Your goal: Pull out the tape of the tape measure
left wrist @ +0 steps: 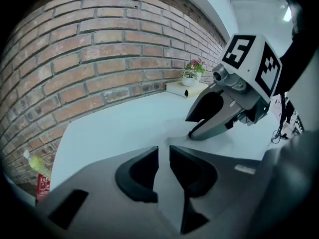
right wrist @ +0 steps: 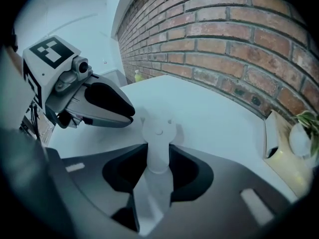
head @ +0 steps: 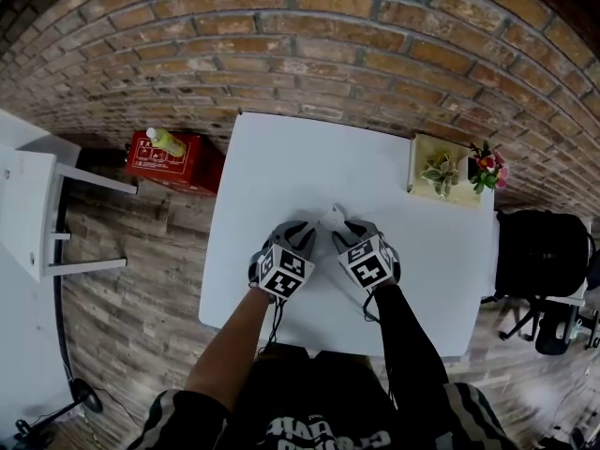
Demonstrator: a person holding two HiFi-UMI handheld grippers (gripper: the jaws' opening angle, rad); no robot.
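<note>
A brick wall (head: 309, 45) curved behind a smooth white bench (head: 272, 167). On the wood floor at far left sat a red box (head: 173, 162) with a yellow-green bottle (head: 167, 142) lying on top. Near the bench's middle, the left claw (left wrist: 163, 156) pointed down at the surface. Its dark, curved jaws stood a narrow gap apart, and only pale bench showed between them, so it held nothing. Just right of it lay the tape measure (right wrist: 158, 132), a small, rounded, glossy white plastic body with a narrower stem. It rested on the bench between the two claws. The right claw (right wrist: 158, 159) was clamped on that stem, its black pads against both sides. No pulled-out tape and no end tab could be made out. At the bench's far right corner stood a pale square planter (head: 441, 172) with a green plant, and red and pink flowers (head: 487, 167) beside it. The likely trouble was grip: the slick, rounded casing could twist or slip from the right claw once the left one pulled. The left claw could also close on bare bench, since a white tab on a white surface is hard to find. A released tape might snap back.
</note>
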